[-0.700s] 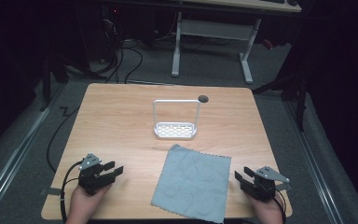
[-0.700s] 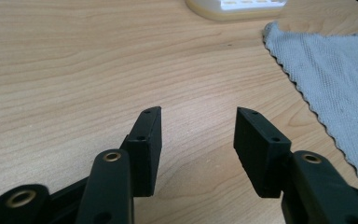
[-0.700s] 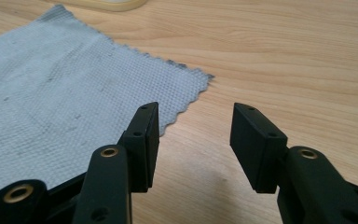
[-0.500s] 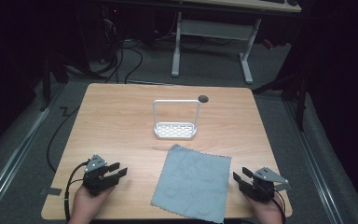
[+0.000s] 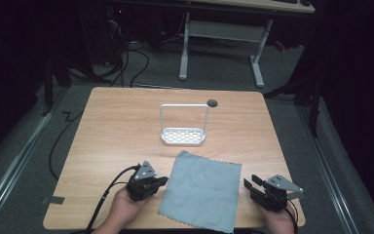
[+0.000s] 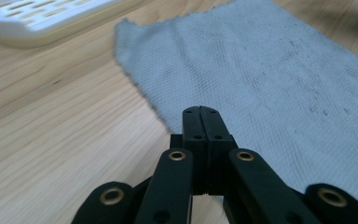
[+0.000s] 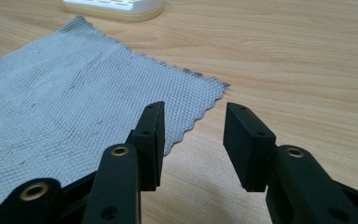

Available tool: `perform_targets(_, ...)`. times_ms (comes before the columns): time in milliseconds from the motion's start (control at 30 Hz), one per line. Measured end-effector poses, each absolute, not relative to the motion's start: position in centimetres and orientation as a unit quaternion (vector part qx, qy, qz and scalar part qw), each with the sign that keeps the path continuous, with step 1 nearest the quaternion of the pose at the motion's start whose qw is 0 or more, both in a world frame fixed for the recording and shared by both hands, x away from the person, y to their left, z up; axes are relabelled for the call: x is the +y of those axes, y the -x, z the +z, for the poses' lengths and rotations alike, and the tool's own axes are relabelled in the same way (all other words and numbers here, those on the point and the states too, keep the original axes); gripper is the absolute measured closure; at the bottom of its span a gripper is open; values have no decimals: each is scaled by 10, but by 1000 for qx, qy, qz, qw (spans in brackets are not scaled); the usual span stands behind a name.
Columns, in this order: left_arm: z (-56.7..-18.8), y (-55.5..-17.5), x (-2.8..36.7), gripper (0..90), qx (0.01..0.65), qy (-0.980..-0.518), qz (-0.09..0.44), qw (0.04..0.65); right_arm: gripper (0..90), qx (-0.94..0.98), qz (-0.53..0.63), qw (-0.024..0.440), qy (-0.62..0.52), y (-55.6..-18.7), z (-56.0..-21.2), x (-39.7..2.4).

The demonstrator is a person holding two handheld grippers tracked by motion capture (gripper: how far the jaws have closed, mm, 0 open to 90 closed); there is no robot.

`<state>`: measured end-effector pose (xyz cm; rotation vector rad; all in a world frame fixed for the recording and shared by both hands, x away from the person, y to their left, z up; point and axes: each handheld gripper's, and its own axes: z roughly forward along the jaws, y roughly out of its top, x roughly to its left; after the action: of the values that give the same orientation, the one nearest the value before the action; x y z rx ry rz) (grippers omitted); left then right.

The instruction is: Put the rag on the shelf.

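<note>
Cloth [image 5: 200, 190] lies flat at the near edge of the table [image 5: 117, 131], between the two hands, its long side running near to far. Just left of it, the left gripper [image 5: 161, 181] has jaws pressed together; at its right edge, the right gripper [image 5: 251, 185] has jaws apart and empty. Farther off stands a white rack [image 5: 183, 136].

Cloth [image 5: 200, 190] on table [image 5: 117, 131], rack [image 5: 183, 126] behind.

The left hand-held gripper [image 5: 161, 181] is near the front edge of the counter [image 5: 117, 126], its jaws pressed together. The right hand-held gripper [image 5: 250, 186] is near the front right corner, its jaws standing apart.
</note>
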<state>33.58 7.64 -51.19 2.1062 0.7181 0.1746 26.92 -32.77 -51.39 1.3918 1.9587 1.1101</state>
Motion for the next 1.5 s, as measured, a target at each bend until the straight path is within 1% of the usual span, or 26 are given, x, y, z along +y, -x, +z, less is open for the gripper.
perform_targets(133, -521, -342, 57, 900, 279, -863, 72, 414, 600, 722, 406, 240, -505, -267, -514, -329)
perform_targets(167, -528, -342, 54, 900, 278, -873, 71, 394, 601, 722, 407, 235, -507, -267, -515, -329)
perform_targets(233, -529, -340, 54, 900, 274, -873, 75, 396, 602, 724, 407, 233, -507, -266, -516, -330)
perform_targets(300, -529, -339, 57, 900, 280, -872, 66, 397, 604, 728, 406, 230, -503, -266, -516, -328)
perform_targets(500, -529, -325, 74, 900, 284, -871, 72, 395, 605, 733, 411, 225, -493, -271, -516, -321)
perform_targets(667, -528, -311, 97, 900, 302, -867, 77, 388, 608, 748, 416, 215, -470, -284, -515, -304)
perform_targets(700, -527, -303, 106, 900, 309, -867, 77, 383, 622, 756, 418, 208, -458, -291, -516, -296)
perform_targets(733, -527, -303, 106, 900, 309, -867, 77, 383, 622, 756, 418, 208, -458, -291, -516, -296)
perform_targets(867, -526, -296, 116, 899, 320, -866, 81, 375, 676, 774, 422, 186, -433, -302, -517, -277)
perform_targets(900, -525, -296, 120, 876, 330, -859, 85, 381, 714, 786, 418, 176, -421, -307, -518, -267)
perform_targets(933, -525, -296, 120, 857, 330, -859, 85, 381, 714, 786, 418, 176, -421, -307, -518, -267)
perform_targets(967, -524, -298, 122, 857, 336, -852, 85, 393, 736, 791, 416, 170, -414, -309, -519, -261)
perform_targets(1000, -522, -302, 122, 827, 343, -843, 82, 405, 755, 797, 411, 168, -409, -312, -520, -255)
perform_targets(1067, -519, -314, 118, 777, 349, -833, 86, 422, 778, 806, 398, 168, -405, -317, -522, -245)
perform_targets(1100, -519, -326, 110, 747, 349, -830, 93, 426, 786, 813, 382, 175, -403, -322, -524, -235)
perform_targets(1200, -524, -334, 101, 748, 344, -839, 93, 411, 792, 817, 368, 182, -405, -326, -527, -229)
perform_targets(1233, -527, -335, 99, 753, 345, -842, 87, 406, 793, 820, 361, 176, -407, -326, -529, -227)
perform_targets(1300, -530, -330, 98, 763, 334, -849, 91, 399, 794, 824, 357, 187, -398, -323, -530, -226)
perform_targets(1333, -530, -328, 98, 763, 331, -851, 89, 397, 794, 825, 353, 184, -400, -321, -529, -226)
perform_targets(1433, -531, -314, 103, 764, 330, -849, 69, 407, 793, 825, 358, 179, -399, -313, -529, -227)
perform_targets(1467, -531, -307, 103, 765, 343, -838, 52, 420, 792, 827, 356, 175, -397, -307, -529, -226)
perform_targets(1500, -530, -305, 107, 765, 326, -851, 49, 408, 783, 831, 357, 174, -390, -297, -529, -226)
